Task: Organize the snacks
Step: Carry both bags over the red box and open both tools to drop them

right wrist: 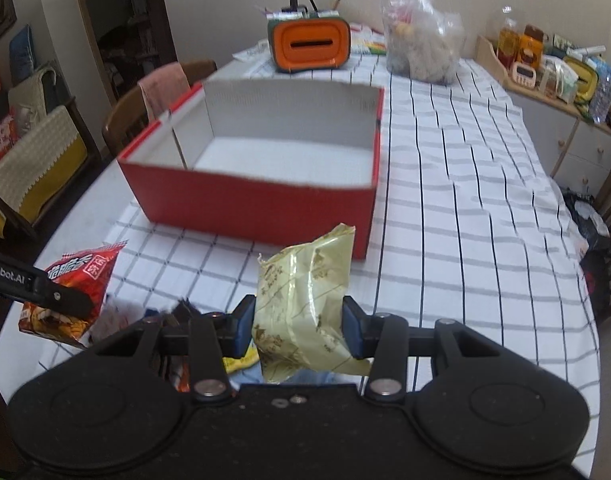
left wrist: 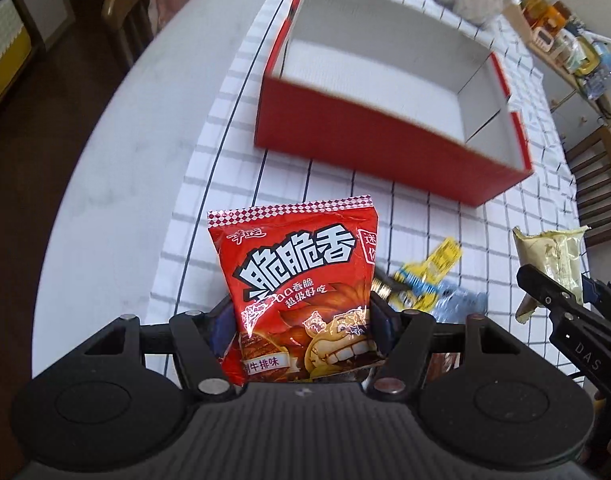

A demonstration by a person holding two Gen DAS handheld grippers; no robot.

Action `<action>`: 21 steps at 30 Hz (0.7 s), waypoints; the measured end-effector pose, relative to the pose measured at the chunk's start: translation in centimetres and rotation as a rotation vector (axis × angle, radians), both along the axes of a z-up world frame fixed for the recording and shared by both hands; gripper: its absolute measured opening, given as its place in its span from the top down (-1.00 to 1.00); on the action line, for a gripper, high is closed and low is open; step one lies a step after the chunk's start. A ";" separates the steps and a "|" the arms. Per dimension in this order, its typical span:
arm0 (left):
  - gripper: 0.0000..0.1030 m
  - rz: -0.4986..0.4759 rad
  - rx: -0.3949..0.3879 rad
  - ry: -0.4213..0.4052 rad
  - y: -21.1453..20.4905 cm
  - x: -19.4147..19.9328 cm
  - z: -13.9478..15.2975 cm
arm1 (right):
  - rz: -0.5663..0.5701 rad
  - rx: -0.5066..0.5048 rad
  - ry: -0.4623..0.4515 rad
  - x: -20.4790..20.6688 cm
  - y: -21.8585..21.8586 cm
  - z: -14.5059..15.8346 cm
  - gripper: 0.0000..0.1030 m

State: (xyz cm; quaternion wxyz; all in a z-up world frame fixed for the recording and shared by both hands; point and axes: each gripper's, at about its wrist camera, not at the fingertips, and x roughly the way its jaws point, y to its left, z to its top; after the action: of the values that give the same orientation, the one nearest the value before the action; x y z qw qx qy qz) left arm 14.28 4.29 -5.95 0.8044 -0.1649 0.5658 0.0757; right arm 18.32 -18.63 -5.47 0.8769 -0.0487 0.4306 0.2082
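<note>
My left gripper [left wrist: 301, 320] is shut on a red snack bag [left wrist: 301, 280] with white Chinese lettering, held upright above the table. My right gripper [right wrist: 297, 324] is shut on a pale gold snack bag [right wrist: 305, 308]. An open red box [left wrist: 385, 144] with a white inside stands ahead on the checked cloth; it also shows in the right wrist view [right wrist: 249, 208]. The gold bag [left wrist: 553, 260] and the right gripper [left wrist: 561, 300] show at the right of the left wrist view. The red bag [right wrist: 81, 284] and the left gripper [right wrist: 53, 292] show at the left of the right wrist view.
A yellow and blue snack pack [left wrist: 425, 280] and other packets lie on the cloth below the grippers. An orange container [right wrist: 311, 46] and a clear plastic bag [right wrist: 423, 36] stand behind the box. A wooden chair [right wrist: 153, 104] is at the left, a cluttered shelf [right wrist: 553, 64] at the right.
</note>
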 end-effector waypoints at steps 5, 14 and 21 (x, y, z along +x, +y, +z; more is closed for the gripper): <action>-0.28 -0.017 0.044 -0.057 -0.1 2.1 2.2 | 0.001 0.023 -0.020 2.1 0.3 1.6 0.15; -0.28 -0.050 0.133 -0.157 -0.5 7.7 5.2 | 0.002 0.033 -0.056 6.9 1.5 3.2 0.15; -0.28 -0.067 0.179 -0.190 -0.4 12.4 5.4 | -0.013 0.067 -0.014 11.5 2.2 2.8 0.15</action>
State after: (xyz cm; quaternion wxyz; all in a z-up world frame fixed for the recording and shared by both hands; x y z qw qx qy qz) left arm 26.71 3.85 -0.60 0.8678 -0.0799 0.4834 0.0827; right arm 29.81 -16.41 -2.62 0.8822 -0.0178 0.4178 0.2164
